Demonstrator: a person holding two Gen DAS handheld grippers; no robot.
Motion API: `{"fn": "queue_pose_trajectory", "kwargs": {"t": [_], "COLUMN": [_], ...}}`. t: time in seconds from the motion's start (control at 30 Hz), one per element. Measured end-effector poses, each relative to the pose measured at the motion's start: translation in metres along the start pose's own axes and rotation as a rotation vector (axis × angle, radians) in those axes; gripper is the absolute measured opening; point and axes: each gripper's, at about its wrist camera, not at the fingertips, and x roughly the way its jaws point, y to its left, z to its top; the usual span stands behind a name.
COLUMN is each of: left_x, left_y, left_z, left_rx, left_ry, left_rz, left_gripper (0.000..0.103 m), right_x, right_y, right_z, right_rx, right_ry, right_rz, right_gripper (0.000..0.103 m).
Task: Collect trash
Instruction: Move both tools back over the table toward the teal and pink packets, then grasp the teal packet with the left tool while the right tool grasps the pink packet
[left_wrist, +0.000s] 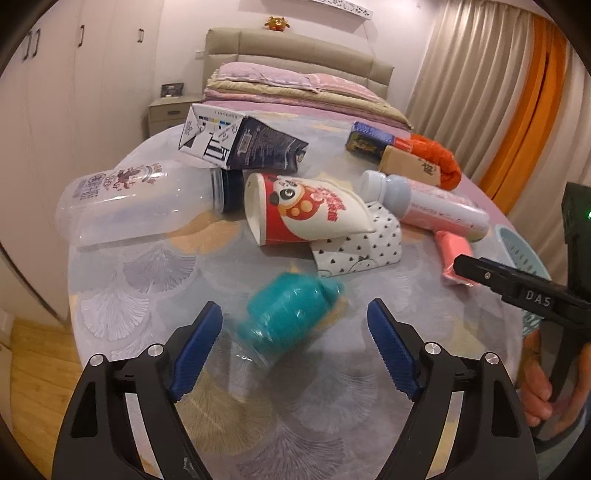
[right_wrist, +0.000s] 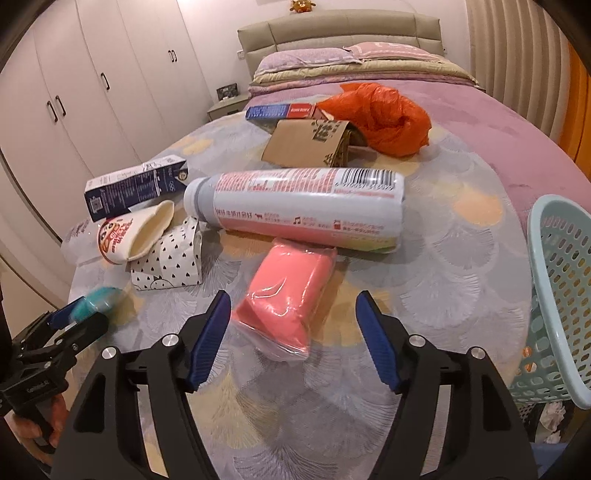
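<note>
Partly blurred, teal-capped jar (left_wrist: 291, 314) between open pads (left_wrist: 199, 347)

Left hand-held gripper (left_wrist: 295, 345), right hand-held gripper (right_wrist: 293, 339): black angular frames, ribbed blue finger pads (left_wrist: 197, 350), silver screws; "DAS" lettering, green indicator light.

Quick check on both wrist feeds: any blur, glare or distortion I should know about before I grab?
Left wrist view: teal-capped bottle is motion-blurred; the rest is sharp. Right wrist view: pink packet is readable, with wrapper glare at its near end. Both views: fisheye bending at the edges, dark corners, warm light.
</note>
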Motion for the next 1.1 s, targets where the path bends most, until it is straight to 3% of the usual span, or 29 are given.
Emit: {"fn": "queue_pose_trajectory", "kwargs": {"t": [0.3,0.5,0.57,0.63,0.7,0.77,1.1], "left_x": [-0.002,0.001,0.001,0.002,0.001,0.000,-0.023], "left_y": [0.005,0.006,0.005,0.004,0.003,0.001,-0.015], "left_z": [-0.002,-0.002,-0.003,-0.002,-0.003,-0.003,0.005], "left_rx": [-0.021,-0.019,-0.013,-0.012,-0.011,-0.005,0.008], "left_ry": [-0.023,-0.015,-0.017,-0.019,-0.023,-0.025,-0.082], "left_rz": [-0.011,-0.013,-0.014,-0.013,-0.017,-0.015,-0.059], "left_gripper": [0.068,0.063,0.063,0.061,0.055,0.050,0.048], "right_x": [0.010,0.014,0.015,0.015,0.014,0.012,-0.021], "right_y": [0.010,0.021,0.023,0.025,0.024,0.024,0.022], "right_z": [0.006,0.006,0.004,0.004,0.003,0.002,-0.007], "right_rx": [0.001,-0.031,-0.040,-0.061,-0.066,-0.070,-0.081], "right_ry": [0.018,0.020,0.013,0.007,0.007,0.008,-0.028], "right_rz": [0.003,-0.068,-0.096,-0.128,-0.125,-0.110,-0.030], "right_gripper": [0.070,0.069,0.061,0.046,0.039,0.037,0.035]}}
